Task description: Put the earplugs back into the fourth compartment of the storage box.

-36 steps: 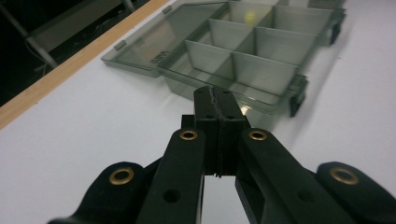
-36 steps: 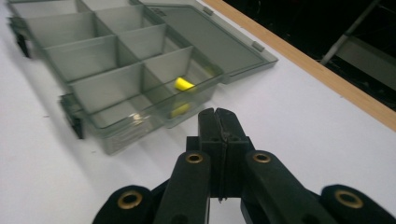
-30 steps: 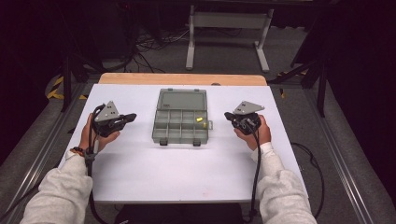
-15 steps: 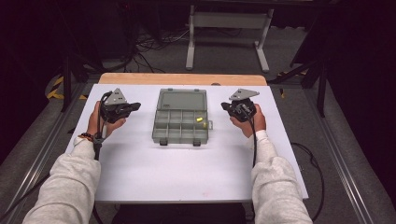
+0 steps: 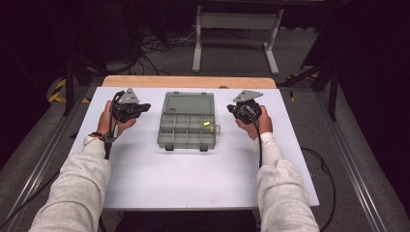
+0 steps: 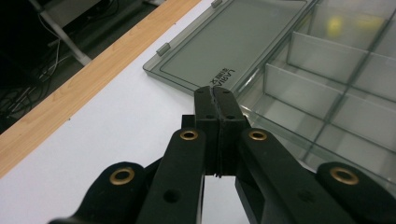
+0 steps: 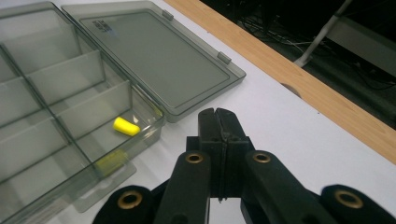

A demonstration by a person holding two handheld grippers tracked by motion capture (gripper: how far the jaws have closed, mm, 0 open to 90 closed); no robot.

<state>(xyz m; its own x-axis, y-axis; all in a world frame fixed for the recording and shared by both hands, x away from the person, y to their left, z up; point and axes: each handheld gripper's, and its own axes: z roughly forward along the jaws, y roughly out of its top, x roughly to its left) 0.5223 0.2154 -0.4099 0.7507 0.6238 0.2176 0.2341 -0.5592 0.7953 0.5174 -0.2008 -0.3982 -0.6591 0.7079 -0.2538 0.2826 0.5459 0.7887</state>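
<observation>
Organizer box (image 5: 186, 126) sits open between both grippers, yellow piece (image 7: 126, 126) just left of right gripper (image 7: 218, 113) tips | left gripper (image 6: 214, 92) and right both pinched together, empty | risk: closed tips could shove the box sideways | vs half second ago: hands moved further forward

My table (image 5: 193, 179) is lit bright from above, room behind is near black; my jaws up close look soft, slight glare on the box (image 7: 70, 70).

Smoky grey translucent organiser box (image 5: 186, 126); yellow piece (image 7: 126, 126) inside; black grippers, brass rivets; white counter (image 5: 193, 174), wood edge at 12 o'clock.
</observation>
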